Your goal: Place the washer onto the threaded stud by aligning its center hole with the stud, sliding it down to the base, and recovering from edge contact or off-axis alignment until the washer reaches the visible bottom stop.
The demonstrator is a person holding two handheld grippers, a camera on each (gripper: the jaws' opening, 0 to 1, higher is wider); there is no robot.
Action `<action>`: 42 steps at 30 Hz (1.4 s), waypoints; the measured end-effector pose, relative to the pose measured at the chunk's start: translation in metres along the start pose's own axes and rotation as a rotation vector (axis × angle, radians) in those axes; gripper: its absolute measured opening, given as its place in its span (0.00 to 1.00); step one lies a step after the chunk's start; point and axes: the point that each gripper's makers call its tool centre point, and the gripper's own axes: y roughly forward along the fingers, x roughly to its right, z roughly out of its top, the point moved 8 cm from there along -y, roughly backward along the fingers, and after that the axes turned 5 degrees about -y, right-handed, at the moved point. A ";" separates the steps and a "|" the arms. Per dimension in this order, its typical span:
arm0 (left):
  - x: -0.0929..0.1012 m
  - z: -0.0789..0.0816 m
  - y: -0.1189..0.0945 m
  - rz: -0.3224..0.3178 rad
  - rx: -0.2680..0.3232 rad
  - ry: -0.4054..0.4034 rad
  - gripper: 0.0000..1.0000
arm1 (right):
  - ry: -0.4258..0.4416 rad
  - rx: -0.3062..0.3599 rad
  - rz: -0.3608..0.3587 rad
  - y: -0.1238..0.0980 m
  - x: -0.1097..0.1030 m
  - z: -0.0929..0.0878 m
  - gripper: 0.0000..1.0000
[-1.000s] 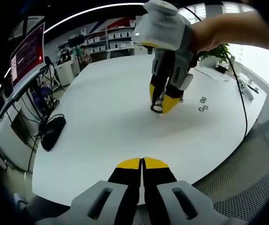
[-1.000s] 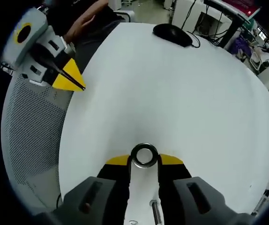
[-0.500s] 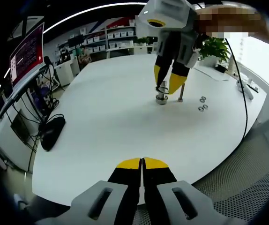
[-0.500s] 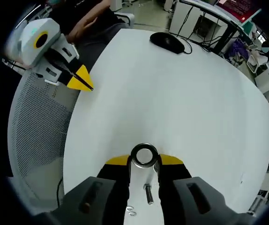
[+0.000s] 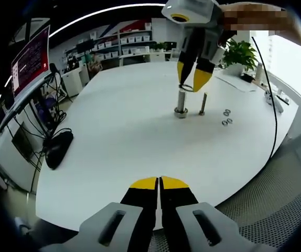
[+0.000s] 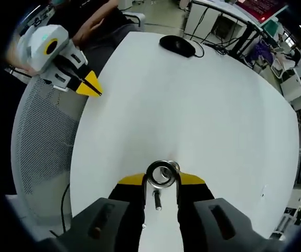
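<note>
While the left gripper point(image 5: 159, 181) sits low at the near edge of the white table point(image 5: 114, 131) with its yellow-tipped jaws pressed together on nothing, the left gripper view looks across at the right gripper point(image 5: 192, 84), which hangs jaws-down over the thicker threaded stud point(image 5: 181, 102) and pinches a washer point(image 5: 186, 86) just above the stud's top. A thinner stud point(image 5: 202, 104) stands just beside the thick one, and a few spare washers point(image 5: 227, 116) lie on the table near them. The step in hand looks like alignment: the ring is above the stud, not yet threaded over it. From this side I cannot tell whether the hole is centred on the axis or sits off toward one edge. Looking down along its own jaws, the right gripper view shows the washer point(image 6: 161, 174) clamped between the yellow tips of the right gripper point(image 6: 161, 179), with the stud's top point(image 6: 170, 168) seeming to peek just past the ring's rim, slightly off-centre, and the thinner stud point(image 6: 156, 200) showing between the jaws below. The next move likely calls for a small sideways correction, then a straight descent to the base. That base is hidden beneath the washer and jaws. The left gripper point(image 6: 90, 86) shows at the table's far edge.
</note>
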 end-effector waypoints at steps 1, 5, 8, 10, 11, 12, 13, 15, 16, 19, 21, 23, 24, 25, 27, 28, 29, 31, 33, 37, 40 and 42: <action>0.000 0.000 0.000 0.000 0.000 0.000 0.00 | 0.001 -0.001 -0.001 -0.002 0.001 -0.001 0.23; 0.000 0.000 0.000 0.000 -0.004 0.001 0.00 | -0.002 -0.012 -0.014 -0.007 0.004 -0.005 0.23; 0.000 -0.001 0.000 -0.001 -0.005 0.002 0.00 | 0.010 -0.017 -0.016 -0.011 0.009 -0.010 0.23; 0.000 -0.001 0.000 -0.004 -0.005 0.002 0.00 | 0.019 -0.016 -0.014 -0.014 0.010 -0.012 0.23; 0.001 -0.001 0.000 -0.004 -0.008 0.004 0.00 | 0.022 -0.018 -0.018 -0.015 0.011 -0.013 0.23; 0.001 -0.001 0.001 -0.004 -0.012 0.004 0.00 | 0.023 -0.020 -0.020 -0.016 0.012 -0.014 0.23; 0.000 -0.001 0.001 -0.004 -0.013 0.005 0.00 | 0.023 -0.021 -0.023 -0.017 0.013 -0.015 0.23; 0.000 -0.001 0.001 -0.002 -0.011 0.003 0.00 | 0.030 -0.019 -0.025 -0.020 0.014 -0.016 0.23; 0.000 -0.001 0.001 -0.001 -0.009 0.003 0.00 | 0.030 -0.020 -0.025 -0.020 0.015 -0.017 0.23; 0.000 -0.001 0.001 -0.001 -0.007 0.003 0.00 | 0.034 -0.023 -0.031 -0.021 0.017 -0.019 0.23; 0.000 -0.001 0.001 0.000 -0.008 0.003 0.00 | 0.039 -0.024 -0.033 -0.021 0.018 -0.020 0.23; 0.000 -0.001 0.001 -0.001 -0.007 0.004 0.00 | 0.039 -0.036 -0.028 -0.018 0.017 -0.021 0.23; 0.000 -0.001 0.000 -0.001 -0.006 0.003 0.00 | 0.035 -0.038 -0.026 -0.017 0.017 -0.021 0.23; 0.000 0.000 0.000 -0.001 -0.005 0.003 0.00 | 0.035 -0.039 -0.026 -0.016 0.017 -0.021 0.23; 0.000 -0.001 0.001 -0.001 -0.005 0.003 0.00 | 0.041 -0.032 -0.020 -0.014 0.016 -0.020 0.23; 0.000 -0.001 0.001 -0.001 -0.005 0.003 0.00 | 0.042 -0.030 -0.018 -0.013 0.015 -0.019 0.23; 0.000 -0.001 0.001 -0.001 -0.005 0.003 0.00 | 0.040 -0.029 -0.013 -0.012 0.015 -0.018 0.23; 0.000 0.000 0.000 -0.001 -0.003 0.002 0.00 | 0.034 -0.033 -0.009 -0.009 0.014 -0.016 0.23; 0.000 0.000 0.000 -0.001 -0.003 0.002 0.00 | 0.029 -0.038 -0.011 -0.006 0.016 -0.015 0.23; 0.000 0.000 0.000 -0.001 0.001 0.001 0.00 | 0.028 -0.052 -0.002 0.001 0.017 -0.014 0.23; 0.000 0.000 0.000 0.000 0.002 0.001 0.00 | 0.030 -0.059 -0.001 0.006 0.017 -0.012 0.23; 0.000 0.000 0.000 -0.001 0.002 0.002 0.00 | 0.031 -0.060 0.004 0.009 0.016 -0.012 0.23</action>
